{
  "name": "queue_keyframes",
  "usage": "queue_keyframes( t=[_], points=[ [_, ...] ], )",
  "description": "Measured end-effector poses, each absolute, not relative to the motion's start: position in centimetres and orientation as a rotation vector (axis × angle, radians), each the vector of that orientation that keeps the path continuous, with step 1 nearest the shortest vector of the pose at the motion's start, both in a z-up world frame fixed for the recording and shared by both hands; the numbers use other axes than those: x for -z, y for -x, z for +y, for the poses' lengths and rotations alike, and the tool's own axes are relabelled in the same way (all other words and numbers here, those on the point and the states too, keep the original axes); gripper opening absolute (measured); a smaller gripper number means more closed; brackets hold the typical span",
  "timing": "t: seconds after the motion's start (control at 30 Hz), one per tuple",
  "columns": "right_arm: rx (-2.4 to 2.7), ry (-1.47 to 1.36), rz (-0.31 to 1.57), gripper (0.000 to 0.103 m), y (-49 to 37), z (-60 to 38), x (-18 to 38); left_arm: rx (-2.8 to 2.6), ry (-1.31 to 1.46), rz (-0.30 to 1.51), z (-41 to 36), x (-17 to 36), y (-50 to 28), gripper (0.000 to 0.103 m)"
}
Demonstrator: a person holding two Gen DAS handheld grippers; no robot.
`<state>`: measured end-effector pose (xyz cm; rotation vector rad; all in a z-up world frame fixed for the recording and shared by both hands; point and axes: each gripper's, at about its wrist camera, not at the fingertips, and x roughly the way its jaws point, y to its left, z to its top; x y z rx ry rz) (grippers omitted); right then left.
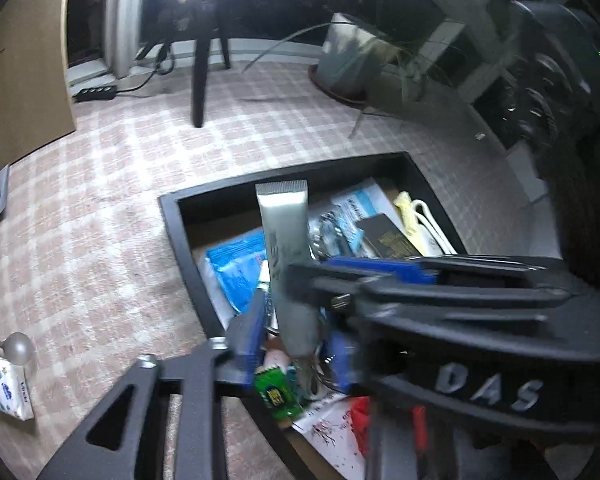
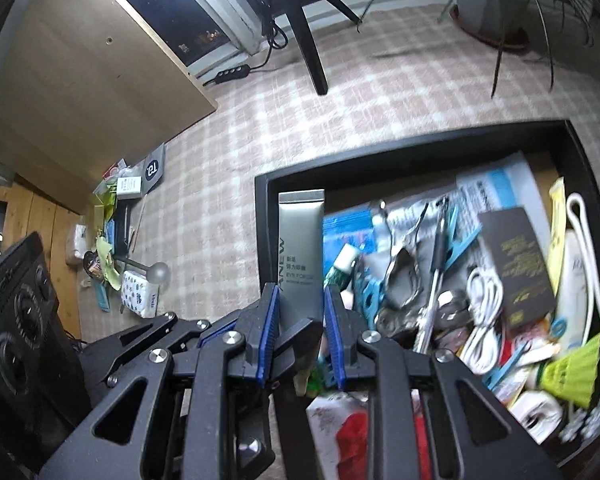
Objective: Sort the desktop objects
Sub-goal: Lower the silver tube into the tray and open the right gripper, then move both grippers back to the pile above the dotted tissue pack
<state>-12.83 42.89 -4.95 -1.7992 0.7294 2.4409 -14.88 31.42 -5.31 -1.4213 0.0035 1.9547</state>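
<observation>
held item: a flat grey-silver squeeze tube with a crimped end and printed lettering (image 2: 301,240), standing above the clutter, crimp pointing away from the cameras.
right gripper (image 2: 300,322): black frame with blue pads (image 2: 271,320) pressed on both flat sides of the tube's lower body, clamped on it so the tube comes clear of the pile.
left gripper (image 1: 296,332): its blue-lined fingers (image 1: 247,336) sit on either side of the same tube's lower end with a gap showing, so parted and not pinching; likely letting go so one hand carries it.
source: a shallow black rectangular tray (image 2: 262,216) on a pink-and-white checked carpet (image 2: 220,168), crammed with a white coiled cable (image 2: 484,320), a dark brown card box (image 2: 516,264) and blue packets.
sorted side: a loose heap near a patterned white tissue pack (image 2: 140,294) to the left, probably one destination.
stage: tube lifted, not yet placed.
risk: slick tube may pivot in a low grip.
</observation>
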Motion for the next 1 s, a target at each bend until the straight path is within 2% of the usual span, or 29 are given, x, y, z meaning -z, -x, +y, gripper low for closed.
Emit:
queue_keyframes(
  t=[0.07, 0.1, 0.13, 0.5, 0.7, 0.87, 1.0],
  points=[
    [-2.426, 1.754, 0.695, 0.037, 13.0, 43.5, 4.6, -1.967, 1.421, -0.001, 30.9, 5.2, 15.3, 0.041],
    [-2.424, 1.731, 0.690, 0.050, 13.0, 43.8, 4.4, -1.973, 1.420, 0.005, 30.7, 5.1, 15.4, 0.041],
    [-2.424, 1.705, 0.694, 0.057, 12.9, 44.1, 4.3, -1.979, 1.420, 0.009, 30.4, 5.1, 15.5, 0.041],
    [-2.437, 1.700, 0.663, 0.057, 12.9, 43.0, 4.2, -2.040, 1.487, -0.006, 25.4, 5.7, 15.5, 0.041],
    [-2.528, 1.754, 0.597, 0.057, 13.6, 39.5, 4.1, -2.126, 1.555, -0.042, 19.4, 6.4, 15.1, 0.041],
    [-2.602, 1.833, 0.614, 0.057, 15.0, 35.9, 4.5, -2.196, 1.616, -0.131, 12.9, 7.3, 15.0, 0.041],
    [-2.661, 1.863, 0.498, 0.057, 15.9, 32.4, 4.5, -2.257, 1.671, -0.195, 7.8, 8.4, 15.0, 0.040]
  ],
)
